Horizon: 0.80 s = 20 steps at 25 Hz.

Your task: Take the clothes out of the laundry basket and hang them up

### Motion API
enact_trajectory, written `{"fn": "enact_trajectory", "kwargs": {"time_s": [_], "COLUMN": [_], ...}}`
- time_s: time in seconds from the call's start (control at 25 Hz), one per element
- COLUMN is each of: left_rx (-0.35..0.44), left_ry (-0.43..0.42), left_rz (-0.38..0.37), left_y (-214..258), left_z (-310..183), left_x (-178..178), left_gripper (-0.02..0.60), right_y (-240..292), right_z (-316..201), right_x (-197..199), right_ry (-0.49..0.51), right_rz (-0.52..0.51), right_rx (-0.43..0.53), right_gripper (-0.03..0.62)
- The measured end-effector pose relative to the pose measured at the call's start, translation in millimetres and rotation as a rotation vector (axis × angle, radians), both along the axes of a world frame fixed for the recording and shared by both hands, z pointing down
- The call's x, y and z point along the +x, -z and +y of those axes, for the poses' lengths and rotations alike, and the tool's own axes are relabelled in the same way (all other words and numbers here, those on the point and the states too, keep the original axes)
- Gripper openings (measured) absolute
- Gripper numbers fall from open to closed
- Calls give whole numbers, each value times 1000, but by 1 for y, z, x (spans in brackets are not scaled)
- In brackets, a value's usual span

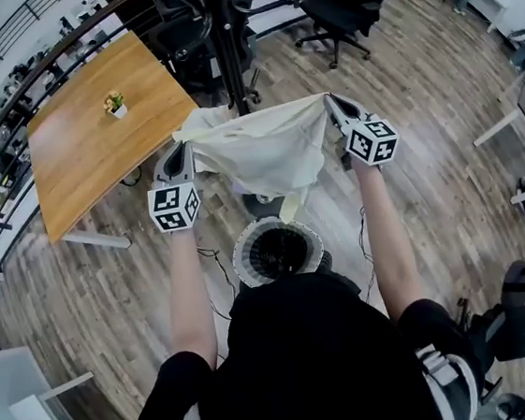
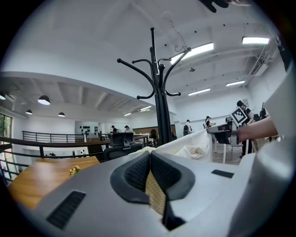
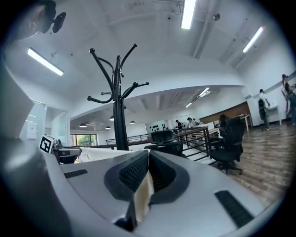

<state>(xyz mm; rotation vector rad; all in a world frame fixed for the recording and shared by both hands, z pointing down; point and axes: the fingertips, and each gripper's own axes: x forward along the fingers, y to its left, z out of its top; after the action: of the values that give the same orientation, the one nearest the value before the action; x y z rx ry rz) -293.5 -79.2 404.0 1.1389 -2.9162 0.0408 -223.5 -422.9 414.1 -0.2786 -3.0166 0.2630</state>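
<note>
Left tongs (image 1: 181,148) and right tongs (image 1: 332,102) each pinch a top corner of the cloth (image 1: 265,152), which is stretched between them above the basket (image 1: 240,254). Best bet: hold it taut and lift one edge over a rack (image 2: 162,115) hook. Only the head view shows the basket. The gripper views show the hooks overhead and fabric nipped in each.

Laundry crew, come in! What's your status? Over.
Shut on pale cloth: left gripper and right gripper. It hangs stretched between them, above the basket. Ahead, coat rack; path looks clear.
</note>
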Motion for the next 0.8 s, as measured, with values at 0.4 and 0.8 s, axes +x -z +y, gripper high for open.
{"fn": "enact_trajectory", "kwargs": {"time_s": [0.4, 0.8], "left_rx": [-4, -106], "left_ry": [52, 84], "left_rz": [-5, 184], "left_y": [11, -82], "left_z": [-2, -4], "left_x": [-35, -67], "left_gripper": [25, 25], "right_y": [24, -66], "right_z": [2, 0], "right_x": [-41, -74], "right_ry": [24, 27], "right_rz": [-30, 204], "right_rx": [-4, 84], "right_gripper": [11, 11]}}
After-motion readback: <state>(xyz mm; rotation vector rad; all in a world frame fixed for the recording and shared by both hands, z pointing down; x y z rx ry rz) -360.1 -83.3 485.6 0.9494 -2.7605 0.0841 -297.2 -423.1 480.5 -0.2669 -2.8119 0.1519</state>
